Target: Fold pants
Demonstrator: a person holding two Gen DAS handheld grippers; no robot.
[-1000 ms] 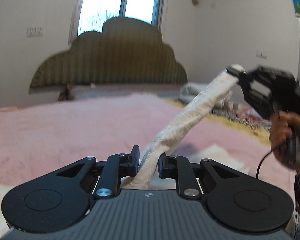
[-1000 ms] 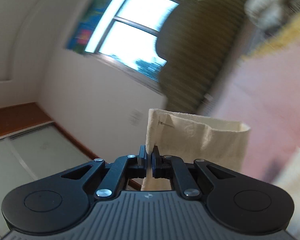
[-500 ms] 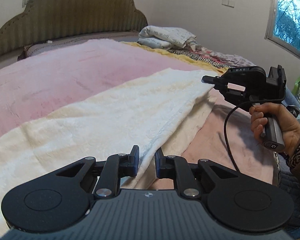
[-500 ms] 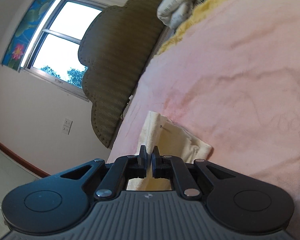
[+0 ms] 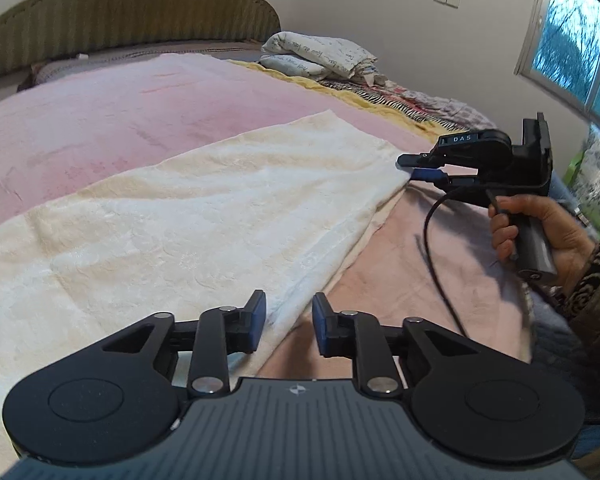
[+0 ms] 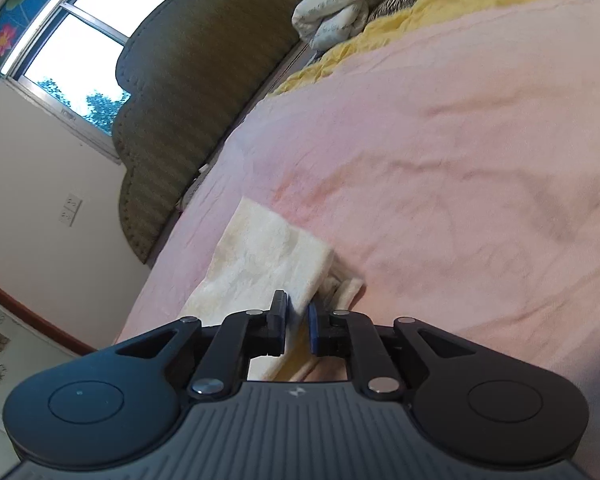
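Cream pants [image 5: 204, 216] lie flat across the pink blanket [image 5: 100, 120] of the bed, already doubled: an upper layer sits on a lower one, whose edge peeks out along the side nearest the jaws.

Left gripper [image 5: 288, 320]: jaws have just been opening and stand moderately apart. The folded edge of the pants runs up between them, but the pads do not press on it. Grip released.

Right gripper [image 6: 297, 318]: jaws have just been opening too, now only a narrow gap. The corner of the pants sits in that gap; from the left wrist view the fabric tip looks barely touched. I judge the hold let go, not firm.

Handling (judgement): light, limp, textured cloth. It drapes fully, keeps no shape, and should not slip much on the fleecy blanket. Not fragile. Best taken at corners or along the doubled edge, pinching both layers together, or the layers will slide apart when lifted.

Hard to make out:
- The far left end of the pants runs out of frame, so waistband versus hems cannot be told.
- The lower layer is mostly covered.
- The person's hand [image 5: 540, 236] holds the right gripper's handle; the sleeve is cut off at the edge.
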